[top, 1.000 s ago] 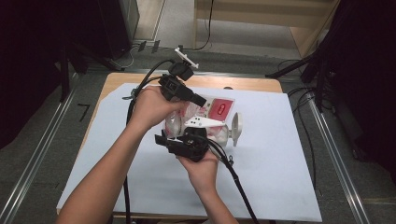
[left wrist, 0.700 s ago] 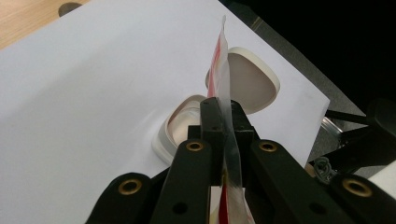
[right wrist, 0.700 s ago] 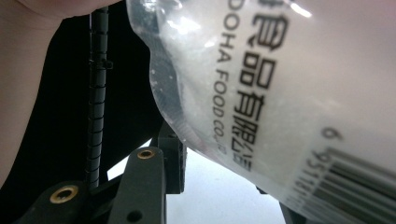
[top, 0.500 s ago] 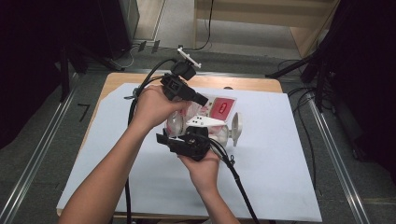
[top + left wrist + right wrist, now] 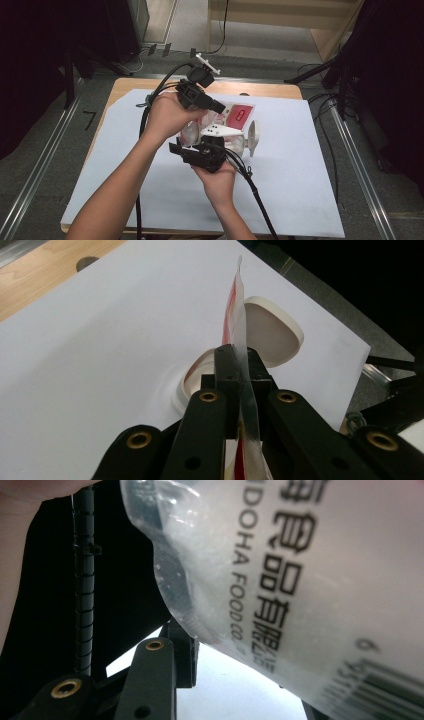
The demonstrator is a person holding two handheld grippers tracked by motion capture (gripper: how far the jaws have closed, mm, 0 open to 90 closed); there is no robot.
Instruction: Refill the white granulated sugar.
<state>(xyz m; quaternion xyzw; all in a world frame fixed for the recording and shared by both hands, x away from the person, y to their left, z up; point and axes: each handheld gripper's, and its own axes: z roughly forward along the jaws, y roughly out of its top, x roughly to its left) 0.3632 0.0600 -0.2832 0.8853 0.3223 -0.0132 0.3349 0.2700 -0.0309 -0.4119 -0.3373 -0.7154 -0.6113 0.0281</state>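
Observation:
A clear plastic food bag (image 5: pixel 239 116) with a red label and black print is held up over the white sheet between both hands. In the left gripper view, my left gripper (image 5: pixel 239 357) is shut on the bag's thin top edge (image 5: pixel 239 305), which stands up between the pads. From above, the left gripper (image 5: pixel 219 107) reaches in from the left. My right gripper (image 5: pixel 216 145) is below it and holds the bag's full body. In the right gripper view the printed bag (image 5: pixel 300 590) bulges between the jaws, with one finger (image 5: pixel 181 652) pressed against it.
The white sheet (image 5: pixel 300 190) covers most of the wooden table (image 5: pixel 270 90). Two white shallow round dishes (image 5: pixel 272 330) (image 5: pixel 200 377) lie on the sheet just behind the bag. Cables trail from both grippers toward the front and left. Dark stands flank the table.

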